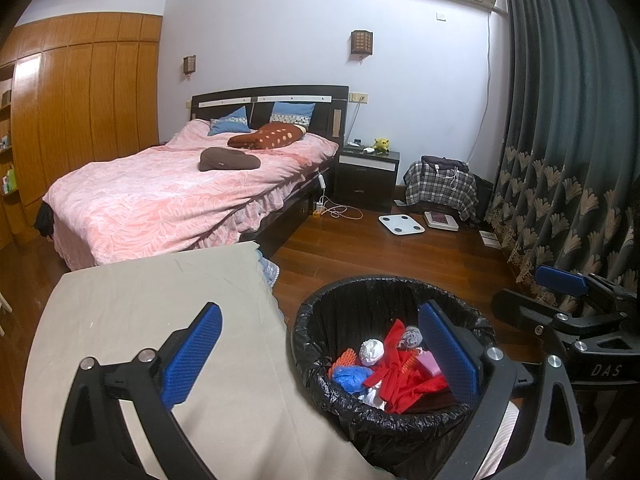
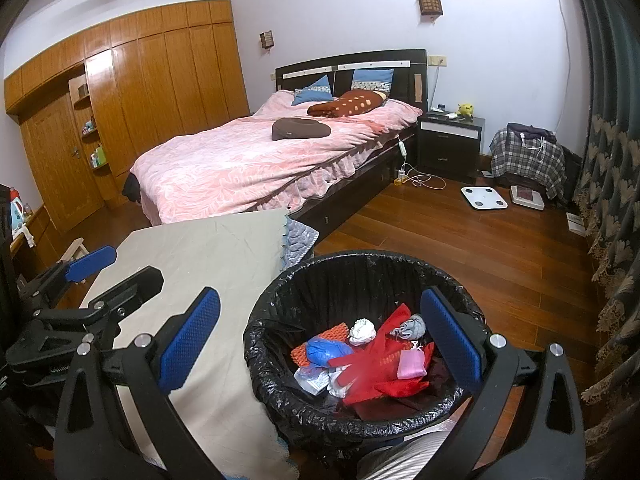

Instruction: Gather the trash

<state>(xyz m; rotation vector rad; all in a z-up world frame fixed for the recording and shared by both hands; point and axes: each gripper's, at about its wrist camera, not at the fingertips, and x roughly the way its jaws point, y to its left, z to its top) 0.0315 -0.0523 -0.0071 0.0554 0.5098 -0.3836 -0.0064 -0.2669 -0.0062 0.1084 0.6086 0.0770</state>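
A round bin with a black liner (image 1: 360, 286) (image 2: 344, 266) stands on the floor beside a table draped in beige cloth (image 1: 140, 300) (image 2: 200, 248). Inside lie a red glove-like piece (image 1: 394, 380) (image 2: 372, 364), a white crumpled ball (image 1: 371, 351) (image 2: 362, 331), a blue bag (image 1: 352, 376) (image 2: 326, 352), orange mesh and a pink item. My left gripper (image 1: 320, 356) (image 2: 124, 270) is open and empty, straddling the bin's near-left rim. My right gripper (image 2: 320, 340) (image 1: 520, 290) is also open and empty, over the bin.
A bed with a pink cover (image 1: 180, 196) lies beyond the table, with a dark nightstand (image 1: 366, 176) beside it. A white scale (image 1: 401, 224) and cables sit on the wood floor. A dark curtain (image 1: 560, 160) hangs on the right and a wardrobe (image 2: 140, 100) fills the left.
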